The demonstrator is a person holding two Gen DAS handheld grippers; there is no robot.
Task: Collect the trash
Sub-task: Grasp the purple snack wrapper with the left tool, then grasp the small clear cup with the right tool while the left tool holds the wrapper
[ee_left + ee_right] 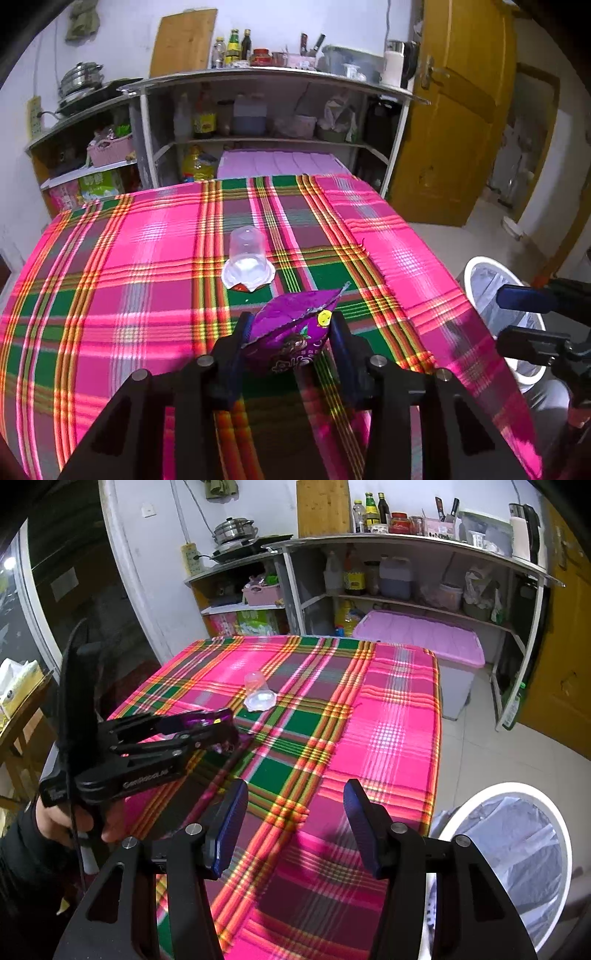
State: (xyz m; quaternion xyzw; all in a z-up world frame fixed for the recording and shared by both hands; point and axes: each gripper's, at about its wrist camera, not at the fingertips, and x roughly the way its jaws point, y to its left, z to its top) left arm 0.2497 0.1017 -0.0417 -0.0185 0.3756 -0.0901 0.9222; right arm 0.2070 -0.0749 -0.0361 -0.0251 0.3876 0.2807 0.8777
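A crumpled purple snack wrapper sits between the fingers of my left gripper, which is shut on it just over the plaid-covered table. From the right wrist view the left gripper shows side-on with the purple wrapper in its jaws, a hand holding its handle. A clear plastic cup stands upside down on its peeled lid mid-table, beyond the wrapper; the same cup is seen further off. My right gripper is open and empty over the table's near right part, beside the bin.
The white-rimmed bin with a grey liner stands on the floor off the table's right edge. Behind the table are metal shelves with bottles and a purple-lidded box. A yellow door is at the right.
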